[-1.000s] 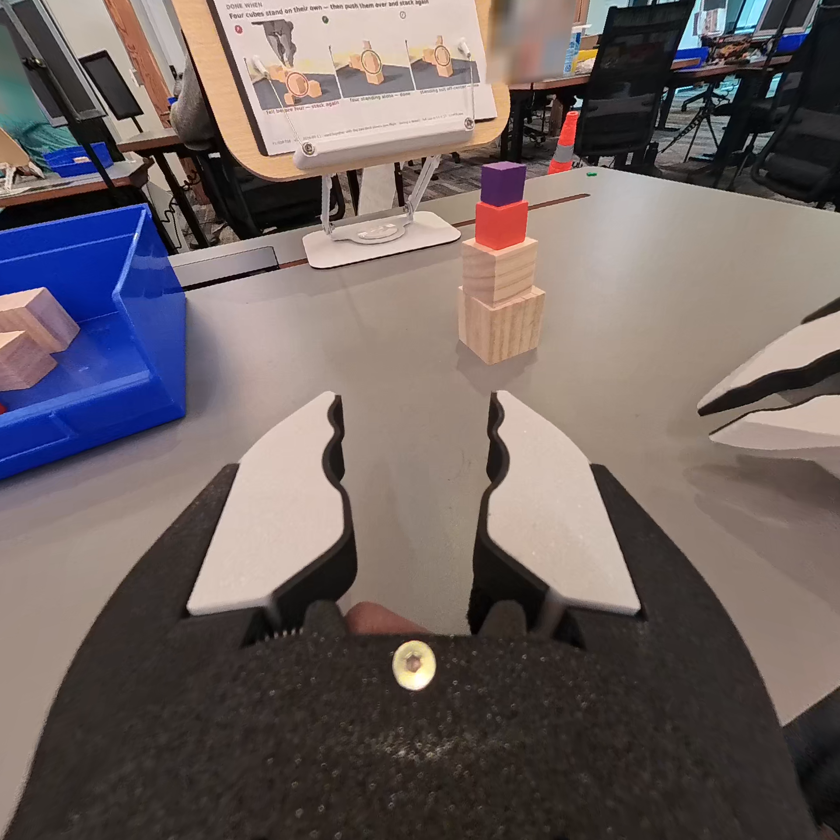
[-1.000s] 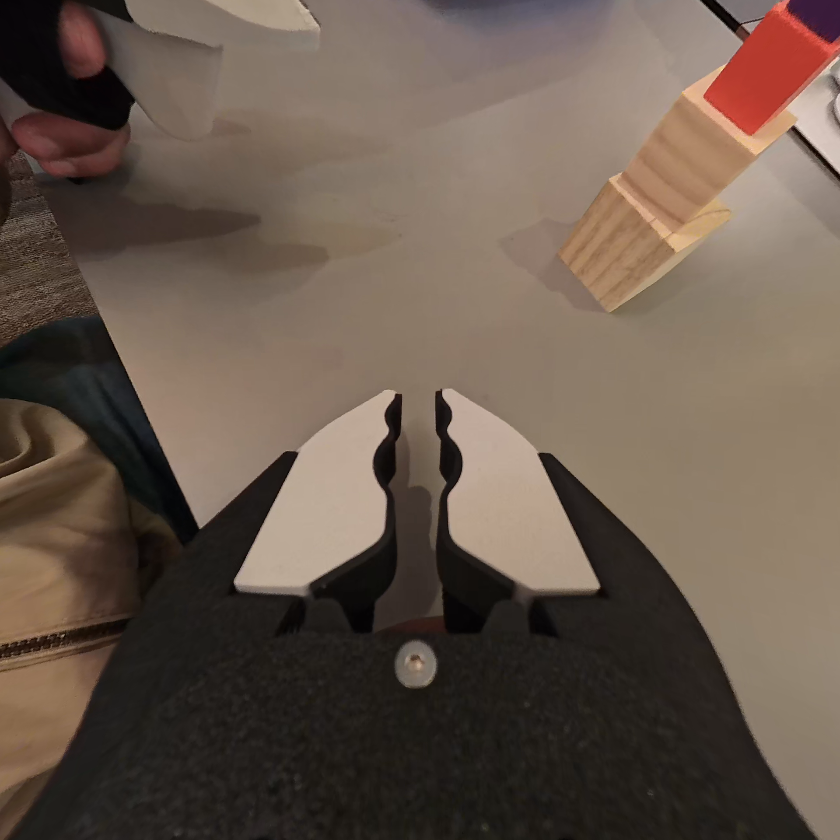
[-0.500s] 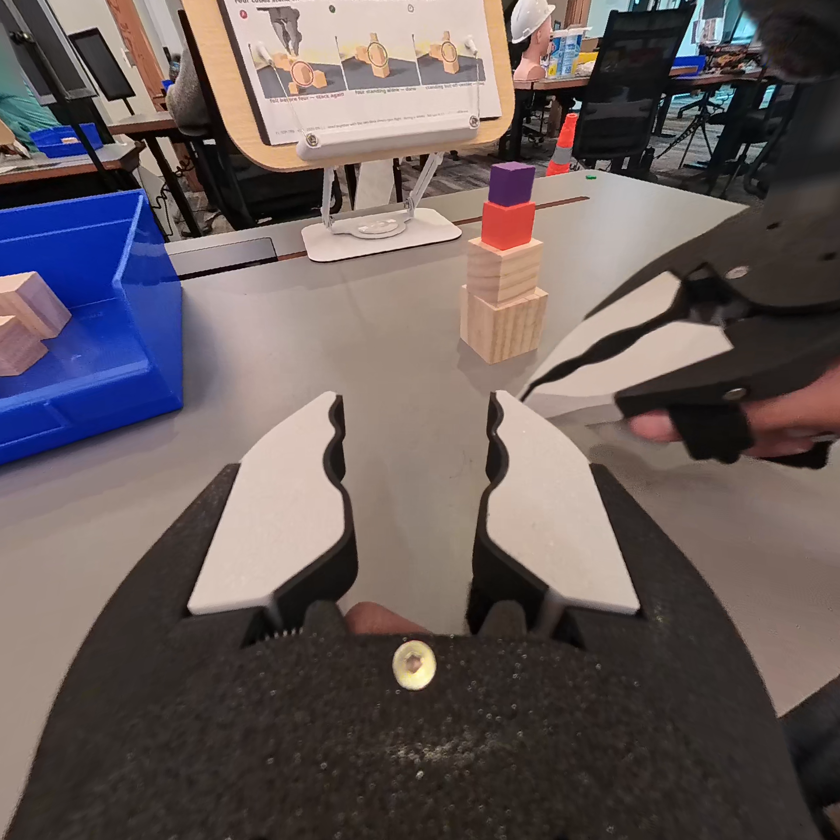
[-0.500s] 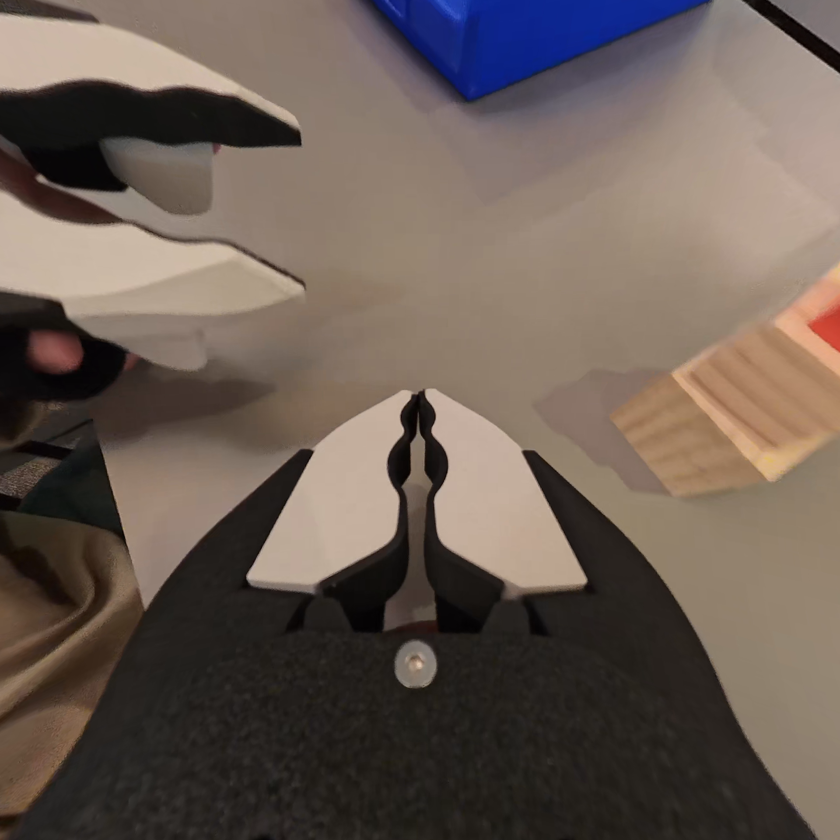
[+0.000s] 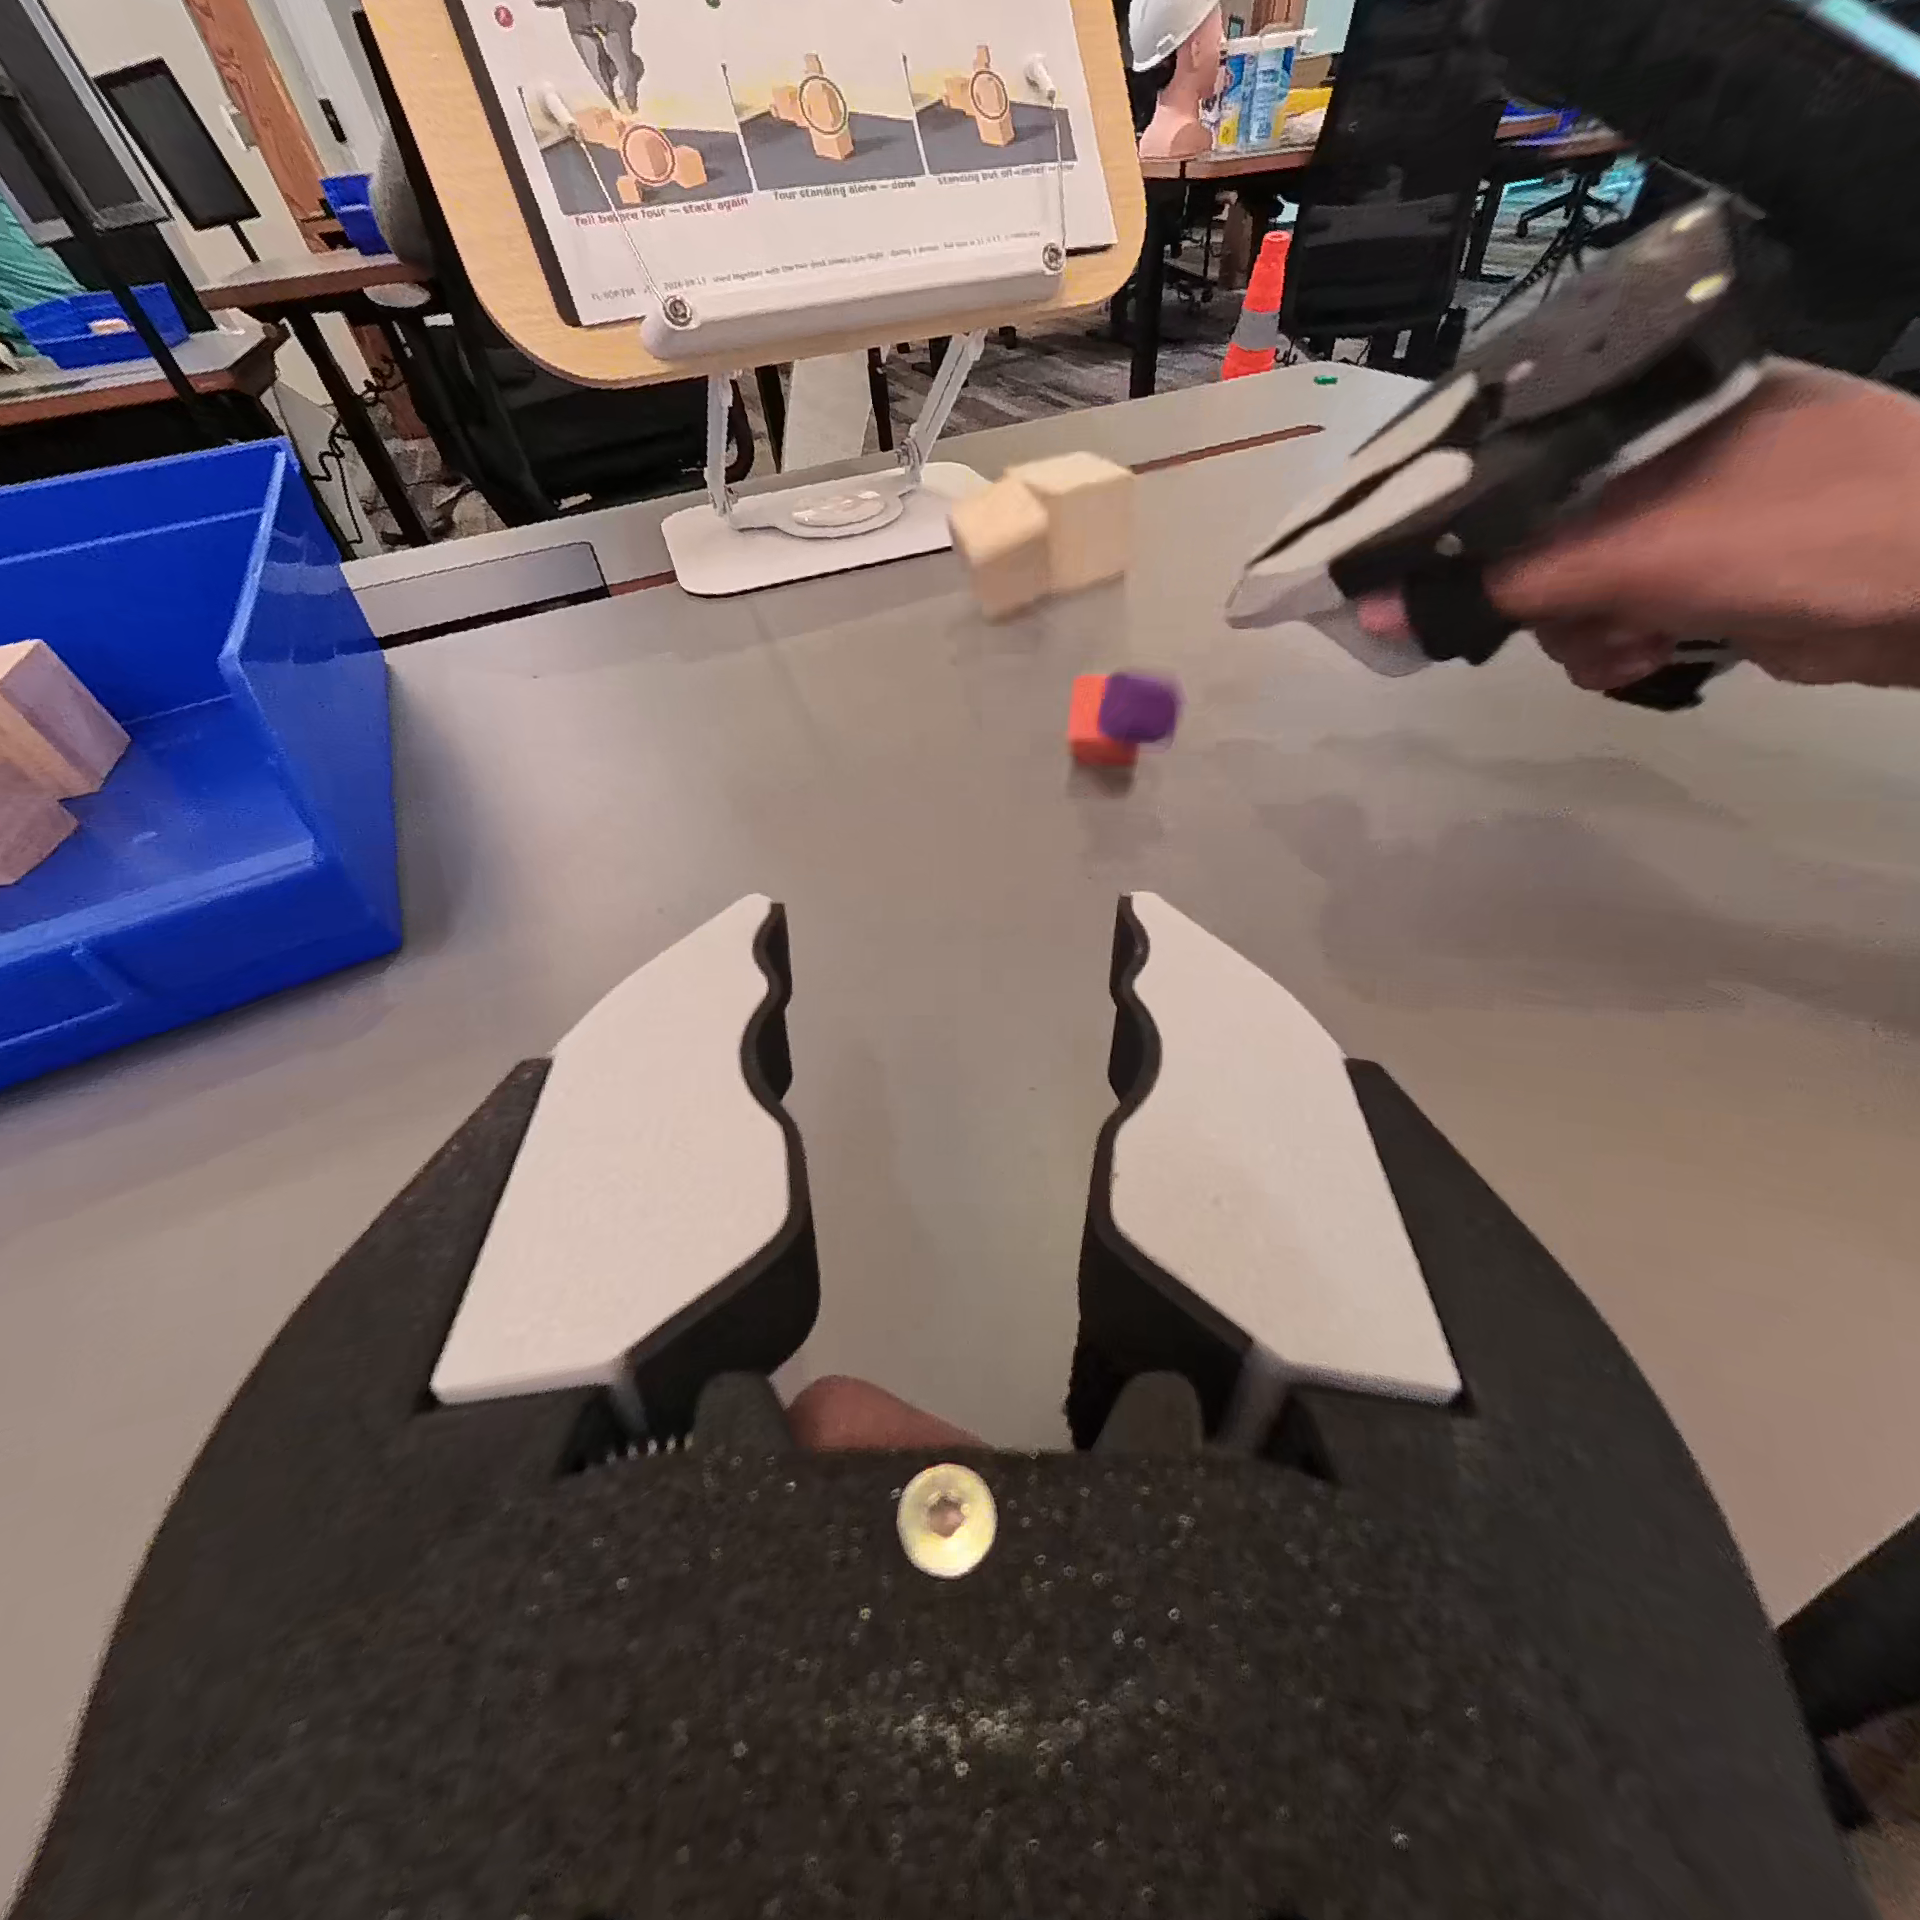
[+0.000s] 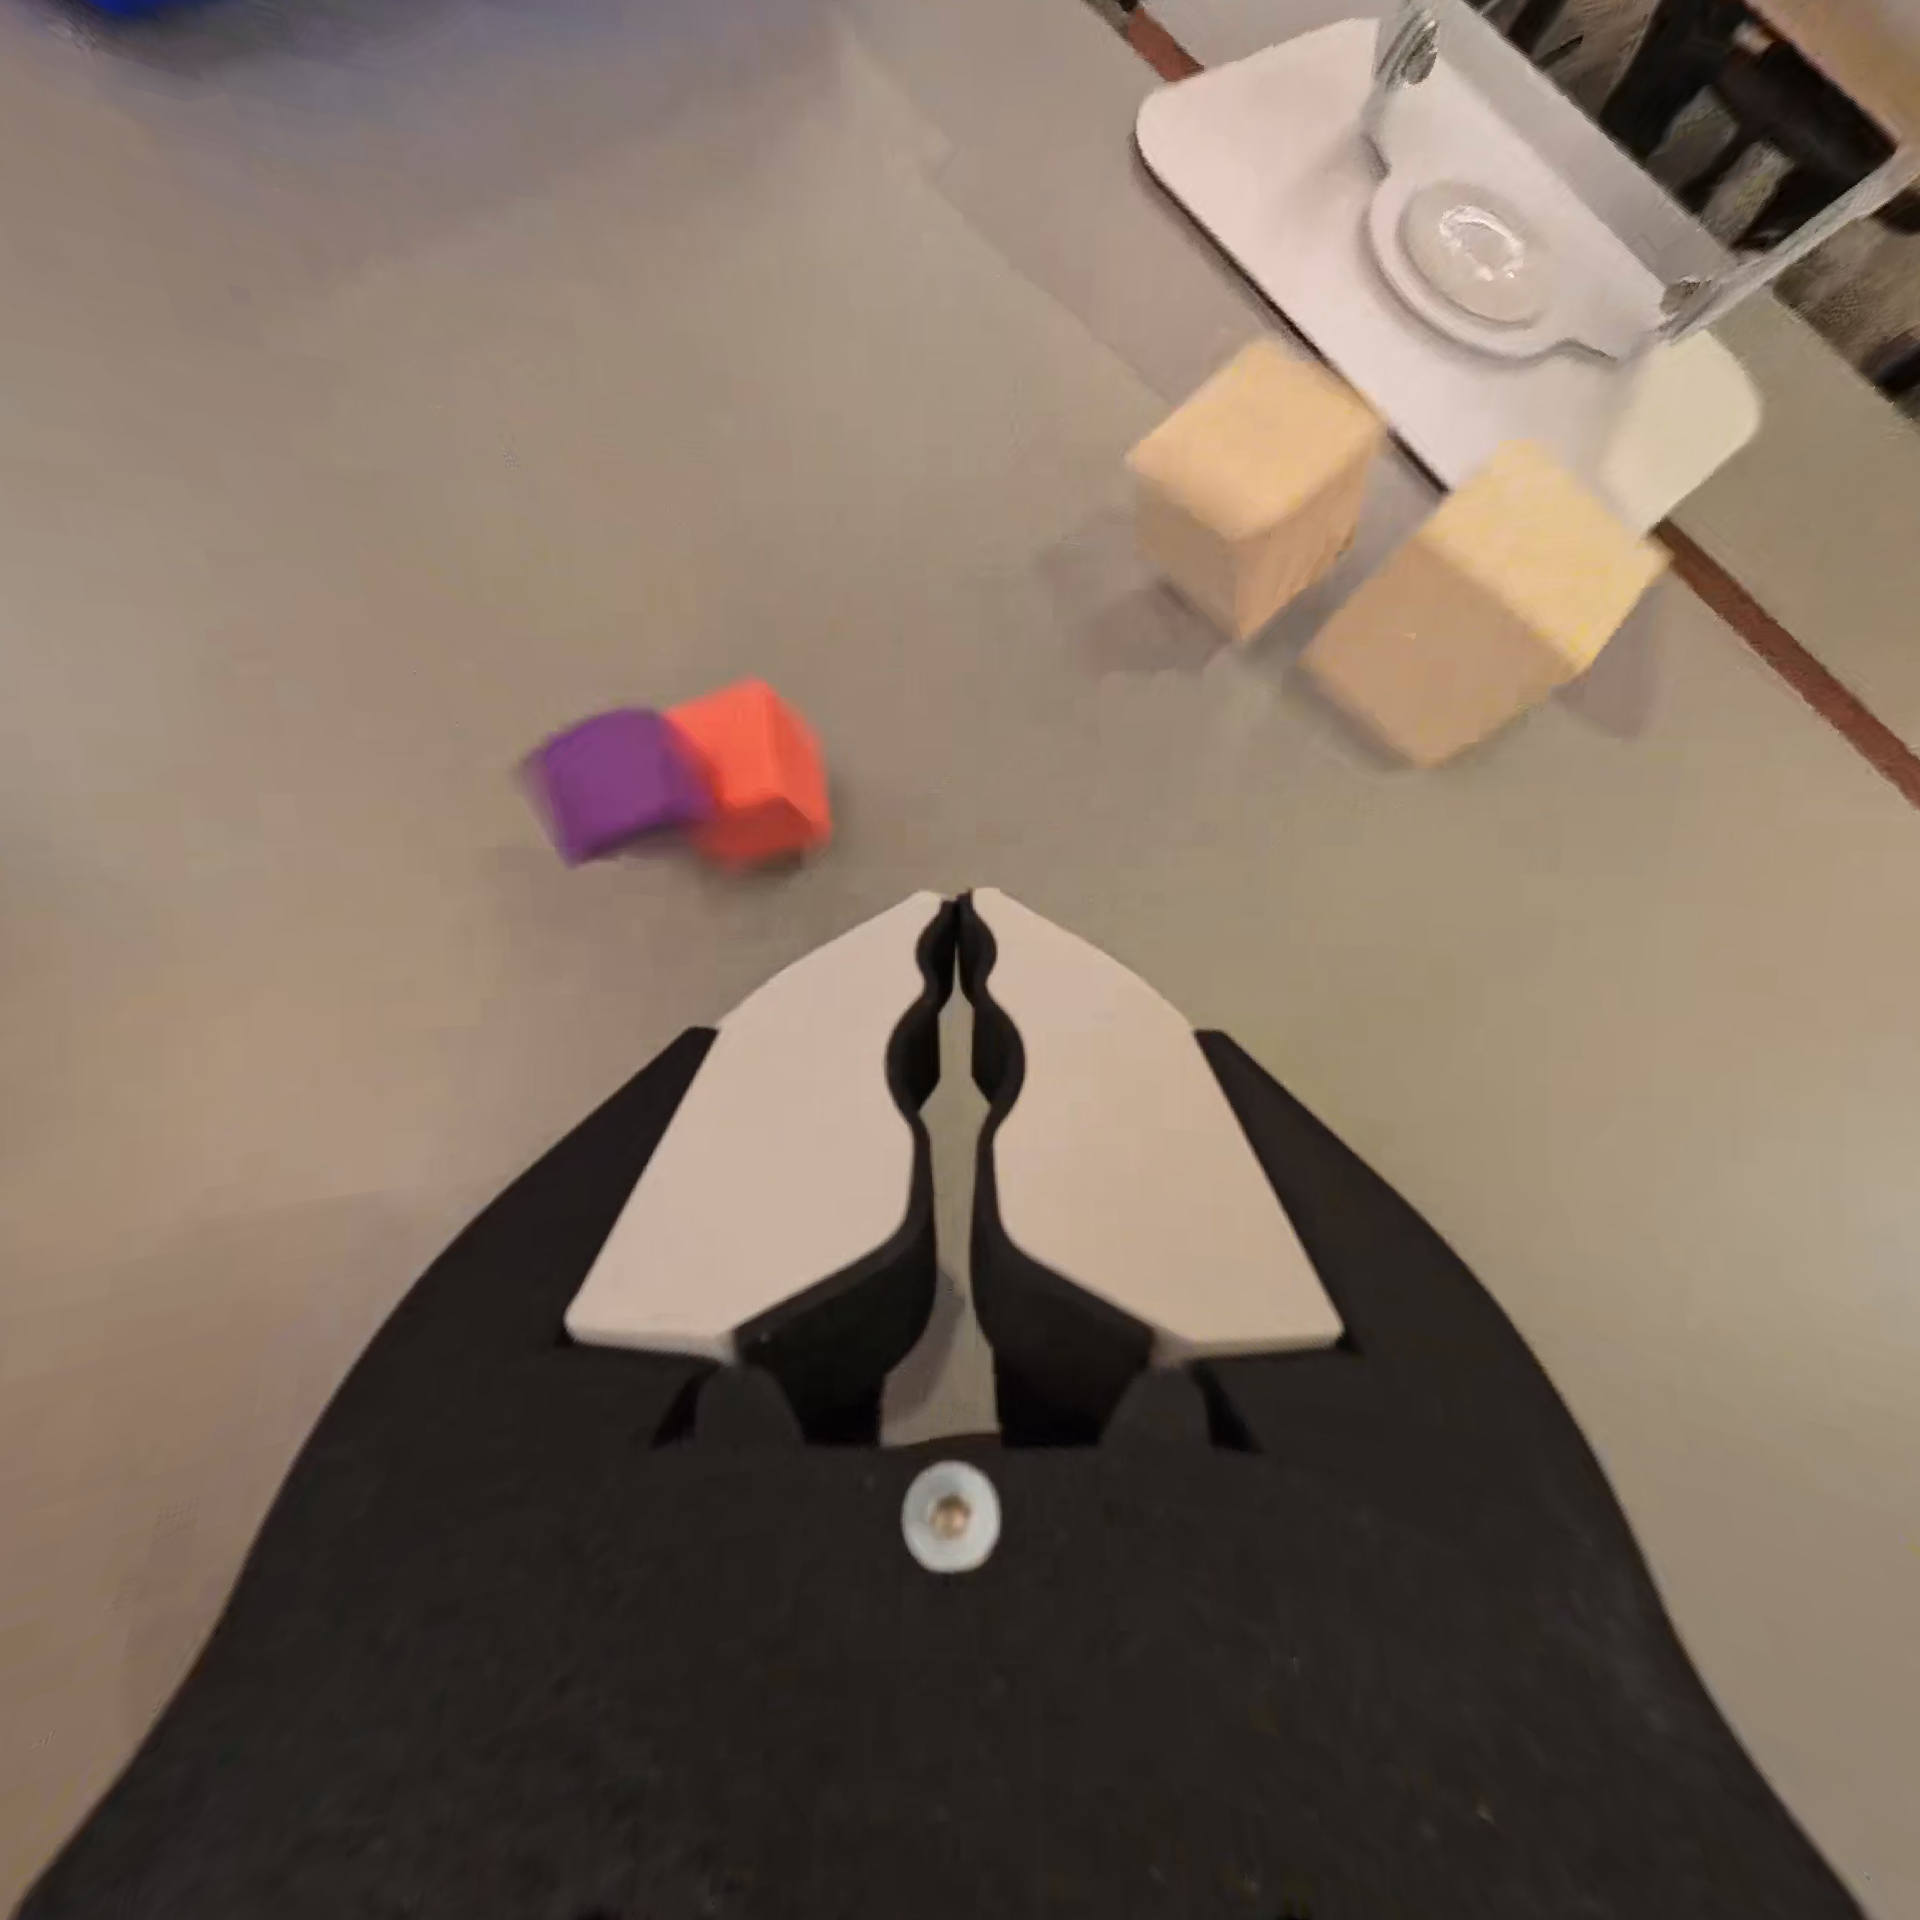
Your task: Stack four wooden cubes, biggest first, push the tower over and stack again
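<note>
Right tool [image 6: 956, 902] now closed; tower toppled, cubes [image 6: 1252, 483] scattered.

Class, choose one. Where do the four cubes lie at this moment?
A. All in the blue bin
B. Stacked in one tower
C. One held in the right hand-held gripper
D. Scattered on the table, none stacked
D: the purple cube, red cube and two plain cubes lie on the table; the right hand-held gripper is shut and empty.

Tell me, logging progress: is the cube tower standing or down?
Down: purple cube, orange cube and both plain wooden cubes lie scattered on the table.
</note>
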`<state>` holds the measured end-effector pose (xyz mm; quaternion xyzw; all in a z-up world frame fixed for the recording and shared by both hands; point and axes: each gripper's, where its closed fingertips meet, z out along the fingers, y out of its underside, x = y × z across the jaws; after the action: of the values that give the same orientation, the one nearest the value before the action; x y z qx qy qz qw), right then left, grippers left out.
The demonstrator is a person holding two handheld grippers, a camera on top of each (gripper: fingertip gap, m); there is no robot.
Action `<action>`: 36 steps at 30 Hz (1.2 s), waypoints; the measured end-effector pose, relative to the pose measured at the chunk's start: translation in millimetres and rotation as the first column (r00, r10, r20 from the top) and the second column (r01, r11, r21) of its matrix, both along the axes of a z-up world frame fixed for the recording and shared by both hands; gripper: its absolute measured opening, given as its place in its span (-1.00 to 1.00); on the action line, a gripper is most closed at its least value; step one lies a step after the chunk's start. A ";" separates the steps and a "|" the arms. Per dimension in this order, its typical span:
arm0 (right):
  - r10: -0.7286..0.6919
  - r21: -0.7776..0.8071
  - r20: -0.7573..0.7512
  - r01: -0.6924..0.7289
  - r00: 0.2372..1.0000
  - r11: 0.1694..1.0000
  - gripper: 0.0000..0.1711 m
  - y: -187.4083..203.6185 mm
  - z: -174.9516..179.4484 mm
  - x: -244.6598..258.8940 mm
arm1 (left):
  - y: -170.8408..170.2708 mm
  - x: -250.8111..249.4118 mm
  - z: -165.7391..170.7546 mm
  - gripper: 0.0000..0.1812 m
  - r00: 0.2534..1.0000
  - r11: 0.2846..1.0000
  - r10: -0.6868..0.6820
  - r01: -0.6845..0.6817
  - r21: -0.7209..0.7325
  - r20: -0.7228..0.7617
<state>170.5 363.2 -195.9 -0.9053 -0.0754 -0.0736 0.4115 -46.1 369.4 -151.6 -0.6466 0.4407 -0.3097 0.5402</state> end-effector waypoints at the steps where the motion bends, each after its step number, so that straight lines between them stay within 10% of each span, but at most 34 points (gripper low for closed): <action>1: -0.005 0.004 -0.037 0.005 0.999 1.000 -1.00 -8.2 -0.7 -1.4 | -0.2 0.5 0.7 -0.35 1.000 1.000 -0.004 0.004 -0.009 0.004; 11: 0.038 0.185 -0.265 0.012 0.963 0.983 -1.00 -82.4 21.0 -43.5 | 4.4 3.1 2.6 -0.35 0.998 0.995 0.057 -0.057 0.078 0.007; 16: 0.189 0.205 -0.143 -0.158 0.971 0.966 -0.77 -107.2 26.6 -88.3 | 6.3 1.7 8.1 -0.37 0.998 0.994 0.055 -0.059 0.089 0.040; 36: 0.108 0.203 -0.227 -0.062 0.968 0.977 -0.64 -115.0 17.6 -74.9 | 18.3 -0.4 7.3 -0.38 0.995 0.987 0.095 -0.097 0.131 0.019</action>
<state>95.6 248.2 -178.2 -0.8590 -0.0573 0.0455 0.5068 -46.4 387.7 -144.2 -0.6279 0.4250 -0.2578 0.5988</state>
